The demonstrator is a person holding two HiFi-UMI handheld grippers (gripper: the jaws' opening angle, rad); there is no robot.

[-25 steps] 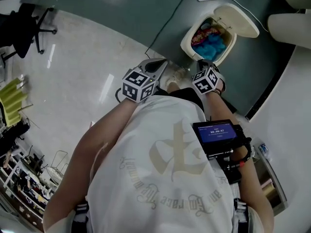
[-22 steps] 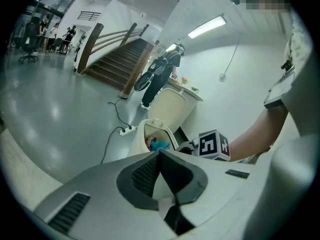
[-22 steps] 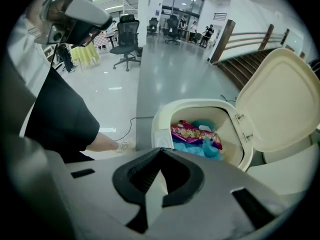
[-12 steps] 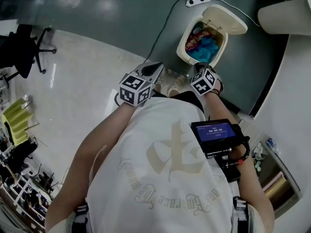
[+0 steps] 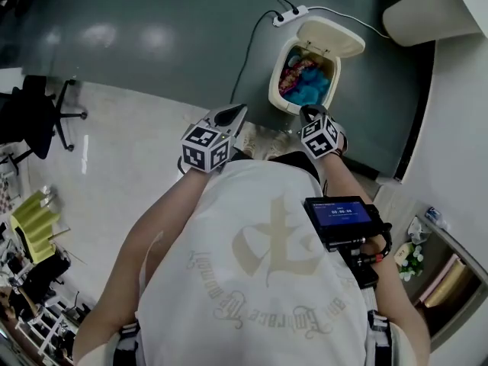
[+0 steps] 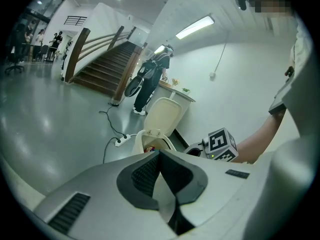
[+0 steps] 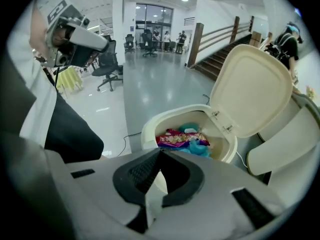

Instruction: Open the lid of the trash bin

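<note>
The cream trash bin [image 5: 276, 90] stands on the dark floor with its lid [image 5: 335, 38] tipped up and back. Inside lie blue and pink wrappers [image 5: 301, 81]. In the right gripper view the bin's rim [image 7: 150, 129] is just beyond the jaws and the raised lid [image 7: 252, 91] is to the right. My right gripper [image 5: 307, 113] is shut and empty, a little short of the bin's near wall. My left gripper [image 5: 236, 111] is also shut and empty, left of the bin; its own view shows the bin [image 6: 145, 139] ahead past its closed tips [image 6: 159, 154].
A white power strip [image 5: 292, 15] with a black cable lies behind the bin. A white curved counter [image 5: 427, 14] runs along the right. An office chair [image 5: 42, 117] stands far left. A screen device [image 5: 341, 213] sits at the person's right forearm. A staircase [image 6: 100, 69] rises beyond.
The head view has drifted, so the bin now sits further left and higher in it. Both grippers stay shut in front of the chest. The lid stays up.
</note>
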